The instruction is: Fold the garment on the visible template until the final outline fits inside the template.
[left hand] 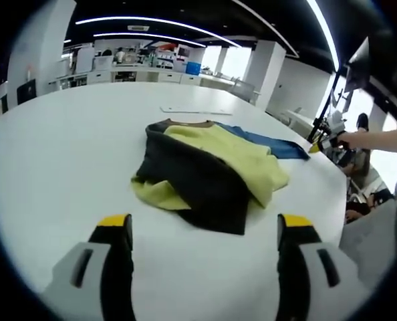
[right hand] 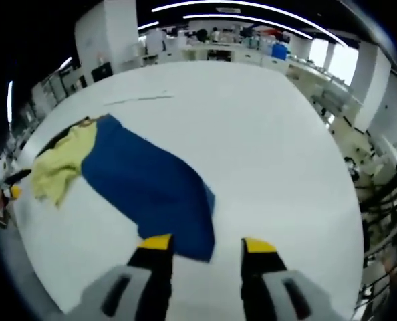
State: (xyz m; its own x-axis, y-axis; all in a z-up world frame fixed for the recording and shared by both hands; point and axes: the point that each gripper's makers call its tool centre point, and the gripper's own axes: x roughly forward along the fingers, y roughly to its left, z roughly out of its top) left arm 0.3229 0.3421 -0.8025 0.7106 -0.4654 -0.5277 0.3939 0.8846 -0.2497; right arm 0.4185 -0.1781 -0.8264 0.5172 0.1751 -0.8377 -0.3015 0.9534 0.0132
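Observation:
A garment (left hand: 205,170) with dark grey, yellow and blue panels lies crumpled on the white table (left hand: 65,154). My left gripper (left hand: 205,224) hovers open just short of its dark grey near edge, with nothing between the jaws. From the right gripper view the blue panel (right hand: 145,180) stretches toward me and the yellow part (right hand: 61,164) lies at the far left. My right gripper (right hand: 206,246) is open at the blue panel's near corner, the left jaw overlapping the hem. That right gripper (left hand: 325,137) also appears beyond the garment, held by a person's arm (left hand: 379,137).
A thin pale strip (left hand: 185,110) lies flat on the table behind the garment, and the same pale strip (right hand: 138,99) appears in the right gripper view. Desks and shelves (left hand: 145,63) stand beyond the table. Chairs (right hand: 385,180) line the table's edge.

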